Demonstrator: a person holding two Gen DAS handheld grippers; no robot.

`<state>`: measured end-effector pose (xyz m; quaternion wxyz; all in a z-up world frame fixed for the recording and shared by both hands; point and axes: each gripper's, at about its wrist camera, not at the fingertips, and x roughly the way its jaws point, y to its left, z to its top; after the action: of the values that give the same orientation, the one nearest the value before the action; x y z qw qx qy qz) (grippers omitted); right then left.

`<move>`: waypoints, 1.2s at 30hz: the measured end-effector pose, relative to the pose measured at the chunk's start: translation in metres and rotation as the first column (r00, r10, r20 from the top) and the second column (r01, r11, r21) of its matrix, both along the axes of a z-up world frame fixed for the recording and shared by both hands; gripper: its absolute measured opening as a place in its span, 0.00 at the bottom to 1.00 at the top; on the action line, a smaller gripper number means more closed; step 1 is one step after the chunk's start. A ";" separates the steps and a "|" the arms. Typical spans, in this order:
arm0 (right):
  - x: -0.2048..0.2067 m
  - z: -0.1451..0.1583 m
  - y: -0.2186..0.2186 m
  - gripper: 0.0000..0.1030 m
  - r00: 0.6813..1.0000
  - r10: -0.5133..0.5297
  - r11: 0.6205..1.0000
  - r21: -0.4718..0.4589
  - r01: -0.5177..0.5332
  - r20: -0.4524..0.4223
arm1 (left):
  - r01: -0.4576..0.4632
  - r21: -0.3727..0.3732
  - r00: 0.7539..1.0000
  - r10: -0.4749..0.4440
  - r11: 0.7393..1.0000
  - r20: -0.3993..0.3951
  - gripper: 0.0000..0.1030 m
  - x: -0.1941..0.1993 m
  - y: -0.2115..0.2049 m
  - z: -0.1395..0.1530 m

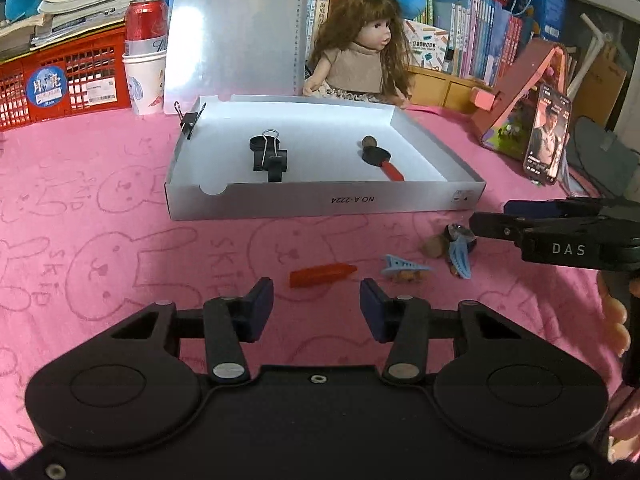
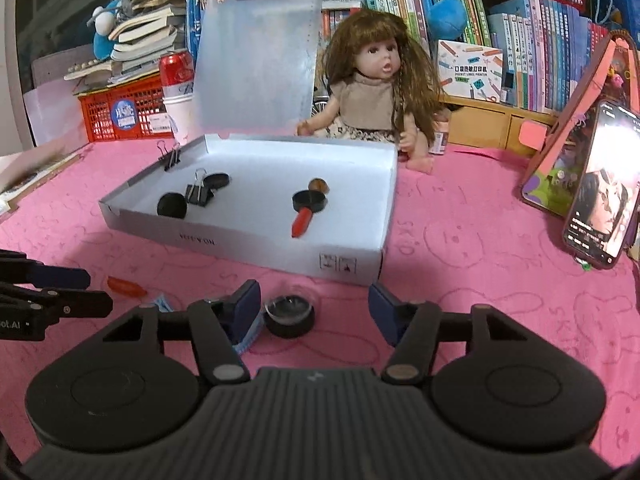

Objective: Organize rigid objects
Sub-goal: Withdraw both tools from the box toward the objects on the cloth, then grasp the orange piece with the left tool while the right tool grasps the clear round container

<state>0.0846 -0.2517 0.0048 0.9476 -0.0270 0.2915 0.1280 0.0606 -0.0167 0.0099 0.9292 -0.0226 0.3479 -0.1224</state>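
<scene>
Both hands lowered over the pink cloth (image 1: 120, 200), in front of the white box (image 1: 320, 200).

Left gripper (image 1: 316, 304): fingers spread, nothing between them, aimed at the red cap (image 1: 322, 275) lying flat on the cloth just ahead of the tips. Right gripper (image 2: 314, 308): fingers spread, pinching nothing, framing the round black lid (image 2: 290, 314) without touching it.

Already in the box: a binder clip (image 1: 270, 156), black discs, a nut (image 1: 368, 142) and a second red piece (image 1: 394, 171). Left outside, near the cap: a blue hair clip (image 1: 404, 266), a second blue clip (image 1: 460, 258) and a brown nut (image 1: 434, 246).

To do the step well, probably:
- Lowered until the finger pads sat level with each piece, tips almost brushing the cloth.
- Red cap taken across its narrow width, near the middle, since a tapered shape could squirt out.
- Round lid centred before closing; at present nearer the left finger, so a small shift left advisable.
- Blue clip beside the right gripper's left finger kept out of the pinch.
- Closed slowly, cloth not gathered.
</scene>
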 end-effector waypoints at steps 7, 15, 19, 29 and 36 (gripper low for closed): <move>-0.001 -0.002 0.001 0.68 1.000 0.002 1.000 -0.029 -0.002 0.003 | -0.025 0.031 1.000 0.024 0.999 0.014 0.45 0.009 -0.012 -0.005; 0.002 -0.009 0.009 0.67 1.000 0.018 0.998 -0.058 -0.018 -0.004 | -0.058 0.057 0.998 0.057 0.997 0.033 0.46 0.017 -0.020 -0.010; 0.004 -0.012 0.016 0.67 0.999 0.033 0.997 -0.074 -0.033 -0.003 | -0.058 0.063 0.998 0.056 0.996 0.035 0.46 0.017 -0.019 -0.010; 0.009 -0.013 0.025 0.63 0.999 0.041 0.997 -0.065 -0.041 0.005 | -0.067 0.058 0.997 0.065 0.996 0.033 0.50 0.016 -0.014 -0.010; 0.014 -0.014 0.024 0.36 1.000 -0.002 1.000 -0.019 0.001 -0.014 | -0.068 0.056 0.997 0.066 0.996 0.037 0.56 0.016 -0.019 -0.010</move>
<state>0.0985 -0.2281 -0.0091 0.9453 -0.0347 0.2994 0.1249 0.0770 -0.0353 -0.0005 0.9390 -0.0054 0.3340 -0.0815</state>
